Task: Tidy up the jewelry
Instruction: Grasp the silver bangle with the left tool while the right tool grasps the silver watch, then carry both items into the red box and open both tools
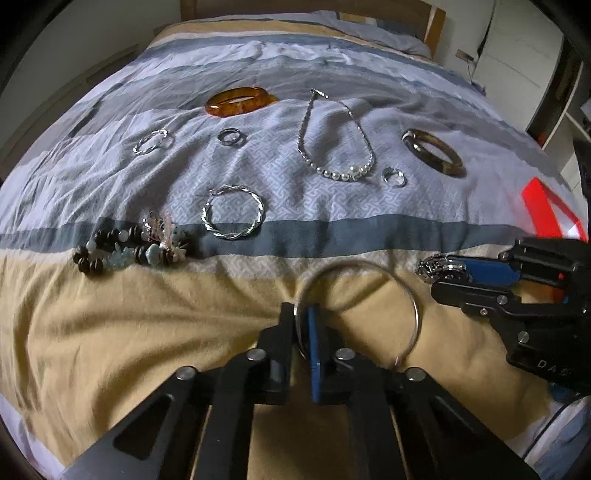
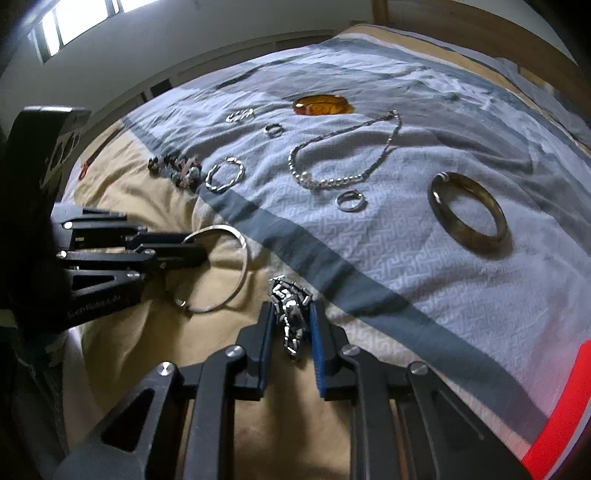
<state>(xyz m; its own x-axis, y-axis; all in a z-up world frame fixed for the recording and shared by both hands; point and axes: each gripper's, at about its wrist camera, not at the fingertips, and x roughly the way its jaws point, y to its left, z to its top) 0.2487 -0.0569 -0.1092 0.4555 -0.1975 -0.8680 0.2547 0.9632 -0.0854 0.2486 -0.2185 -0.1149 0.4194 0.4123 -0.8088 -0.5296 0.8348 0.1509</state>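
Only in the right wrist view do we see the window point(image 2: 66, 22); only the left wrist view shows the shelving point(image 1: 554, 122) past the bed point(image 1: 258, 155). We log the left gripper point(image 1: 301, 325) clamped on the thin silver bangle point(image 1: 413, 306) over the tan stripe. The right gripper point(image 2: 291, 325) stands slightly apart around the chain bracelet point(image 2: 290, 314), just beside that bangle.

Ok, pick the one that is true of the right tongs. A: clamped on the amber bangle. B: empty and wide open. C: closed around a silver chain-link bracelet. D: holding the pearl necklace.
C: the right tongs have a bunched silver chain-link bracelet between their blue pads, over the tan stripe of the bedspread.
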